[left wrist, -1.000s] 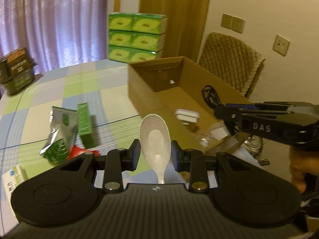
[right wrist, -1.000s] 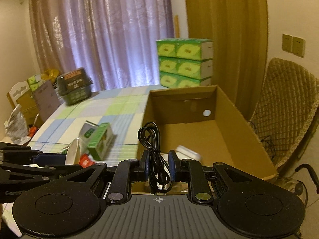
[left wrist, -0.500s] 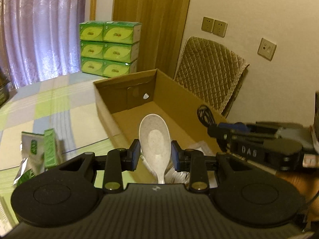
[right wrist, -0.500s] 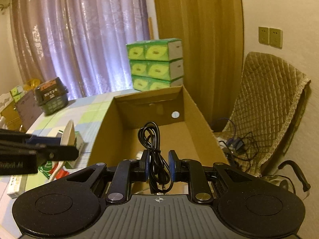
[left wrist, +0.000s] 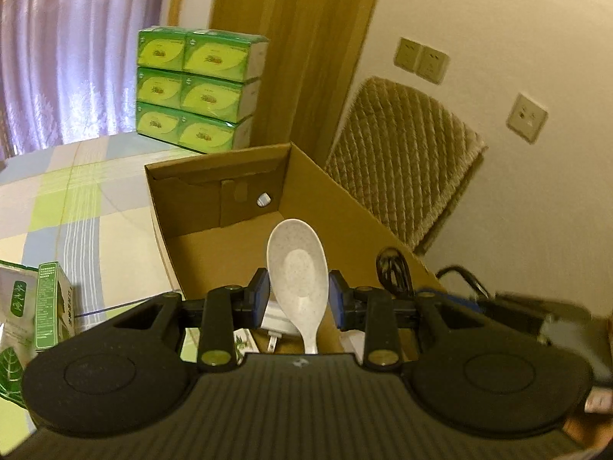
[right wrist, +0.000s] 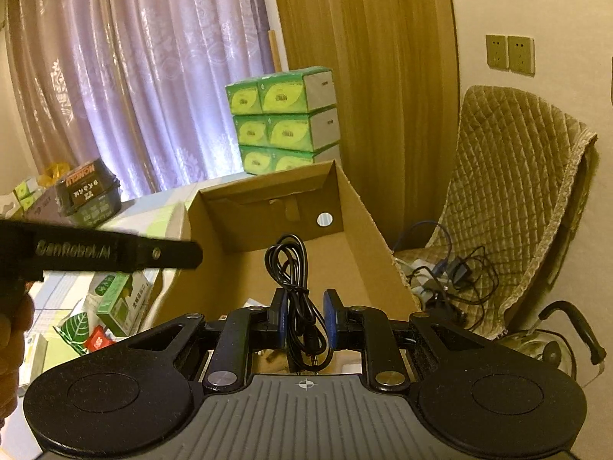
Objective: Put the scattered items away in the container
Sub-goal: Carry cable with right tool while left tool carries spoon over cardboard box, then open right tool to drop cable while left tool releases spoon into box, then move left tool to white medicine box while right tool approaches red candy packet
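While both tools hang over the near end of the open cardboard box, the left tool is closed on a white speckled spoon, bowl pointing toward the box's far wall. The right tool has its jaws parted slightly, with a coiled black cable between them; whether the pads touch it I cannot tell. Left of the box, green packets lie on the checked counter.

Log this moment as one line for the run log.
left hand-held gripper: shut on white spoon | right hand-held gripper: open, black cable between fingers | both over cardboard box | white charger inside
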